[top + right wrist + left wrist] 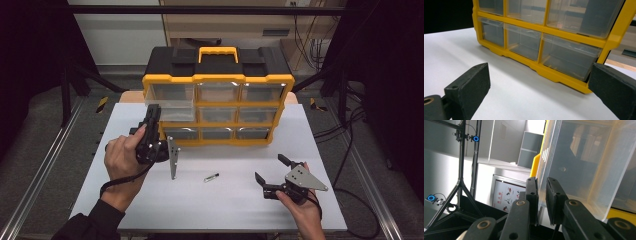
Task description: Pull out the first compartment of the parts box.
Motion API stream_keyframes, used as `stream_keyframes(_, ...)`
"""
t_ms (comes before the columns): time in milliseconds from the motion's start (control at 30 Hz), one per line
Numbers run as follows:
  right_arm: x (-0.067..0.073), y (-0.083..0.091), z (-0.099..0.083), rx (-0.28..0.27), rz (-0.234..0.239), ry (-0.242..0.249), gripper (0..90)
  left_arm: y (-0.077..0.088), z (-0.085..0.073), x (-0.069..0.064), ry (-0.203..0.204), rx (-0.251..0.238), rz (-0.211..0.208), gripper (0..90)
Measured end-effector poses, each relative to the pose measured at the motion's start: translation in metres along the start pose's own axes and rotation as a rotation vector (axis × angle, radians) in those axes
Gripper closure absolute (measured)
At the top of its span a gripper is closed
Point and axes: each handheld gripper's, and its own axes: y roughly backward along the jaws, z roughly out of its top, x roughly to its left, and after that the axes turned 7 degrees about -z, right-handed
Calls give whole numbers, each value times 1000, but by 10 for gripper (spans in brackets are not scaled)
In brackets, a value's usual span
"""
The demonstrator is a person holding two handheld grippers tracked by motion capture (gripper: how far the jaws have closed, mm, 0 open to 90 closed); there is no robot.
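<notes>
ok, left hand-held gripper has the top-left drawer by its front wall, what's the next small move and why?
Probably keep drawing the clear drawer straight out toward the person. The left hand-held gripper is pinched on the drawer's front wall, and the drawer already juts from the yellow organizer. The small cylinder lies loose on the table, and the right hand-held gripper waits open nearby, seemingly to load it.

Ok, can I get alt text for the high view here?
The left gripper is clamped on the front of a clear drawer pulled out of a yellow-and-black organiser on a white table. The right gripper rests open nearby, a small cartridge between them.
</notes>
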Motion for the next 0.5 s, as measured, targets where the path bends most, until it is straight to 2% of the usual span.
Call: stream_keyframes(500,0,0,0,-1,0,0,41,9,2,1,5,-7,8,795)
